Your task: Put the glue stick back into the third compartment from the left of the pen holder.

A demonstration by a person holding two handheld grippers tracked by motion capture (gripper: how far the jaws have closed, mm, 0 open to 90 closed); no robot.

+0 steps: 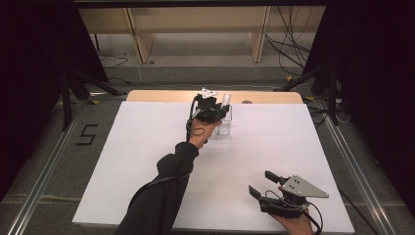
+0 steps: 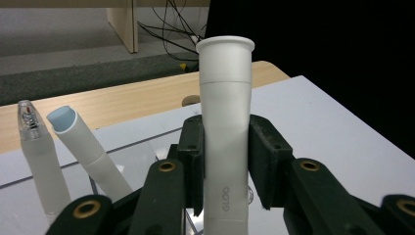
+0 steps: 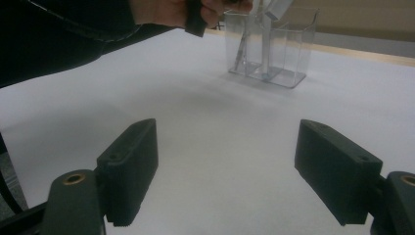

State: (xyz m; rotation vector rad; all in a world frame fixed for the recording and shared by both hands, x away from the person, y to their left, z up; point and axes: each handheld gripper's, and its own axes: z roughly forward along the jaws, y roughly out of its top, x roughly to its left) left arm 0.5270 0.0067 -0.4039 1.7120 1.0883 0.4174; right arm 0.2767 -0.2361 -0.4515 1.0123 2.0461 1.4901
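The left gripper point(image 2: 226, 161) has its jaws clamped on a white tube point(image 2: 226, 127), one pad pressed on each side of the barrel. The tube stands upright between the jaws, its flared open rim well above the jaw tips and its lower end running down out of the left gripper view; small grey lettering runs along the barrel just below the pads.

Left of the jaws, approx. level with the tips, two more pens lean over: a white marker with a pale blue cap point(image 2: 88, 147), tilted away from the jaws, and beyond it a white pen with a clear tip point(image 2: 36, 152). Both seem to sit in the clear plastic holder point(image 3: 274, 46), though its wall is hard to make out in the left gripper view.

In the high view the left gripper point(image 1: 211, 110) is at the far edge of the white table point(image 1: 147, 171), right at the holder point(image 1: 225, 125).

The right gripper point(image 3: 230, 171) has its jaws spread wide w/ nothing between them, just bare table. The holder is well ahead of its jaws. In the high view the right gripper point(image 1: 262, 183) is by the near edge.
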